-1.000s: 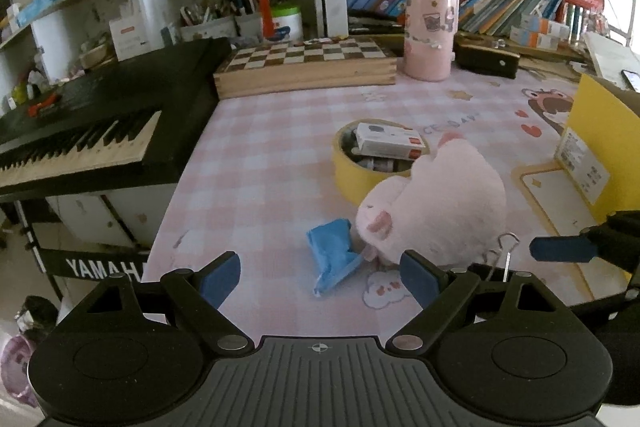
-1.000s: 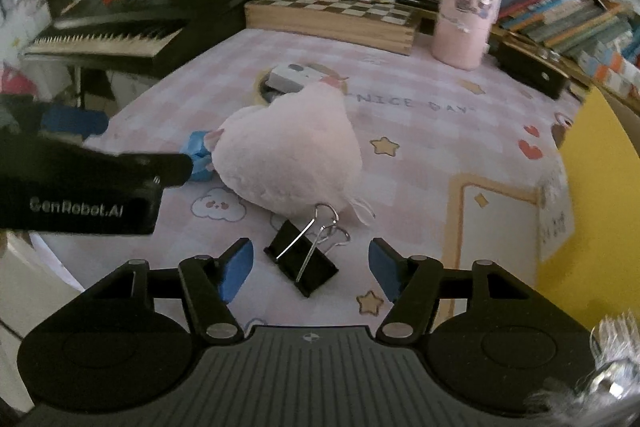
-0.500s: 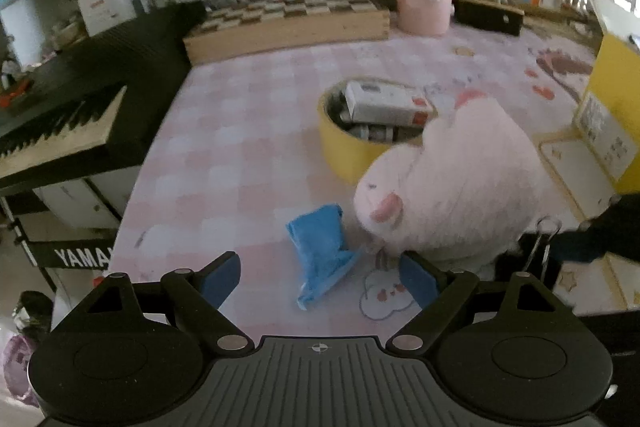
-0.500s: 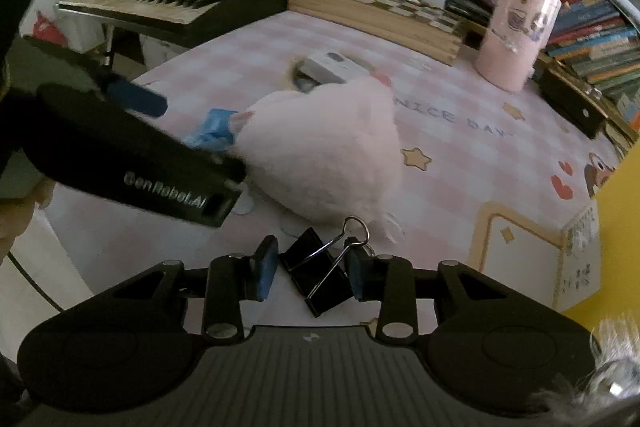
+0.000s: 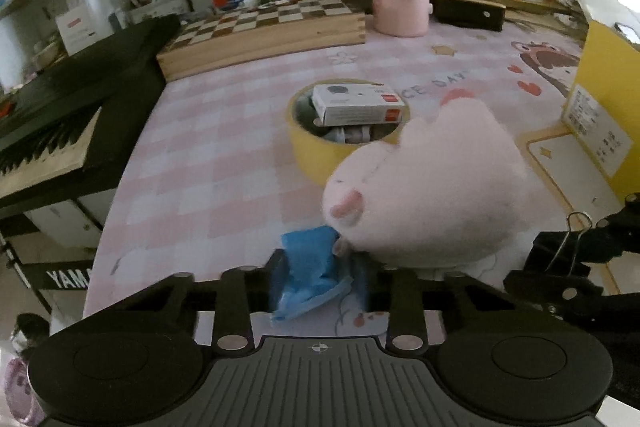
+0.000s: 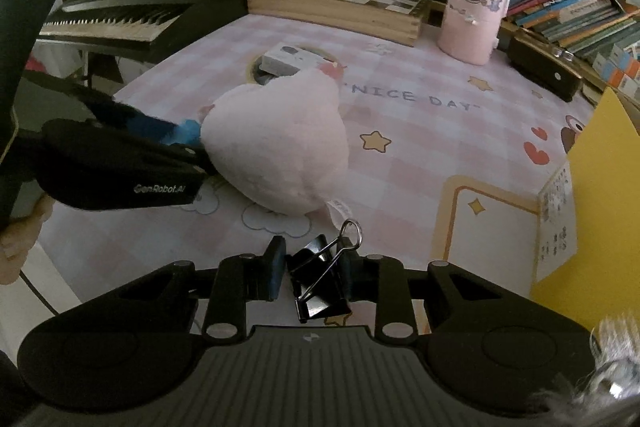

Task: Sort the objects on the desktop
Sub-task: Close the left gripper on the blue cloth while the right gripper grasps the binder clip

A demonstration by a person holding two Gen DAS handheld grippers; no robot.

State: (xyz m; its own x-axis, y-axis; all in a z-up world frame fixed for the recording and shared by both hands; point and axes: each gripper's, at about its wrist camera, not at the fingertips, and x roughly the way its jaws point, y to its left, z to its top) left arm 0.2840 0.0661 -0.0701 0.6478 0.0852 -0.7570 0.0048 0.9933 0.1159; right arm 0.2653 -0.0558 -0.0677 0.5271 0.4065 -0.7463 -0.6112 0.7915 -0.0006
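left gripper (image 5: 318, 277) jaws clamped on blue cloth (image 5: 308, 273) just beside pink plush toy (image 5: 432, 187), right gripper (image 6: 312, 273) jaws pinching black binder clip (image 6: 320, 277) near the toy, on pink checked surface (image 5: 208, 163)

The pink plush toy (image 5: 432, 187) looks soft and fuzzy. The binder clip (image 6: 320, 279) is glossy black metal with bright wire handles. The blue cloth (image 5: 308, 275) is matt and crumpled (thin, perhaps paper-like). The far chessboard box (image 5: 260, 31) is plain wood.
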